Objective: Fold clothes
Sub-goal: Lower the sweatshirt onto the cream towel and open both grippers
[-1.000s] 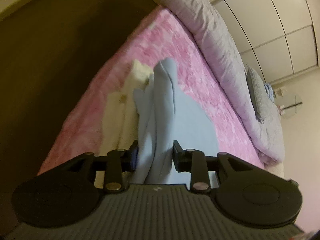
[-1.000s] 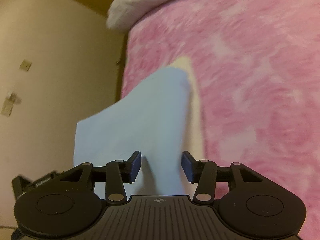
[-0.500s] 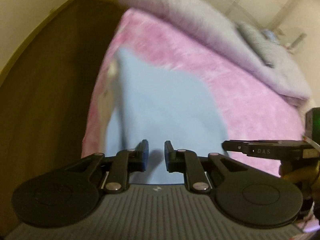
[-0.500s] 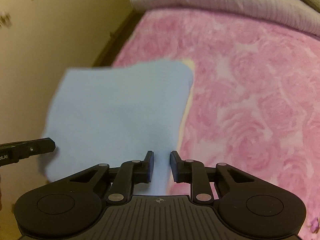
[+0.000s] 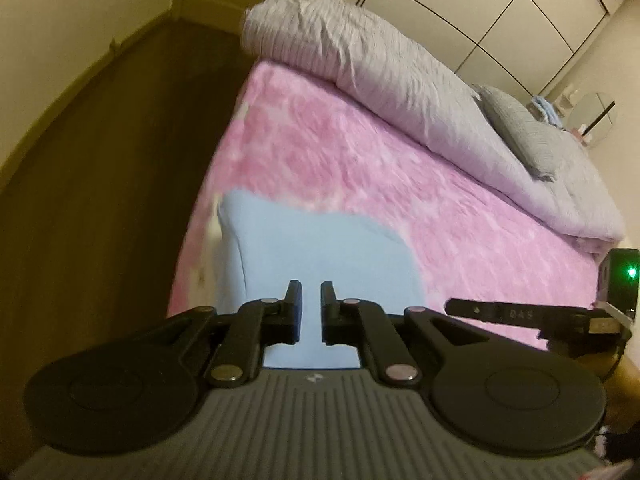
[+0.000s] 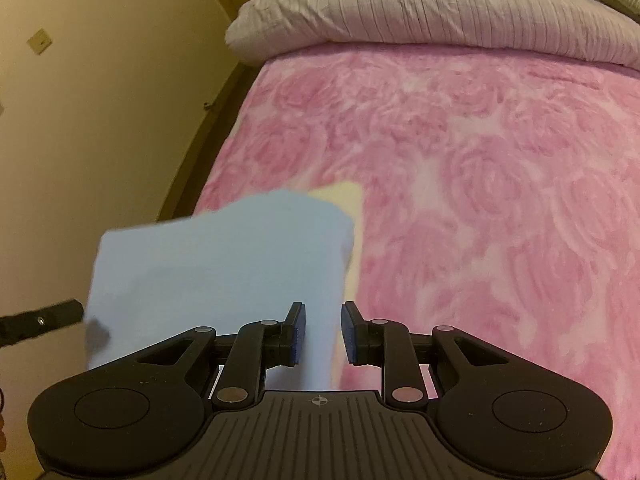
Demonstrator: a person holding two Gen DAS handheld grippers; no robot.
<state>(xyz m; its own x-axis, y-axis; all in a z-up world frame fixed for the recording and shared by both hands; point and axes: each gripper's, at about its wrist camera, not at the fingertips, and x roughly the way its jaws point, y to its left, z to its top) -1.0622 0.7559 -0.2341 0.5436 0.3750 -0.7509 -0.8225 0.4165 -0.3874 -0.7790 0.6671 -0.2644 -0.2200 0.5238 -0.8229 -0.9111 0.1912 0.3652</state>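
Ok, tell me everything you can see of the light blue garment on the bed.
The light blue garment is plain, soft-looking cloth, no print or seams legible. It lies on the pink blanket near the bed's edge, partly over a cream cloth. The left gripper and right gripper sit at its near edge, jaws slightly apart; whether either pinches it cannot be told.

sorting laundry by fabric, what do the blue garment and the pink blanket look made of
Blue garment: likely a thin cotton-type knit, matte and smooth, lying flat with soft rounded corners; blur hides the weave. Pink blanket: looks like plush fleece, with a fuzzy nap, a slight sheen and a raised rose pattern.
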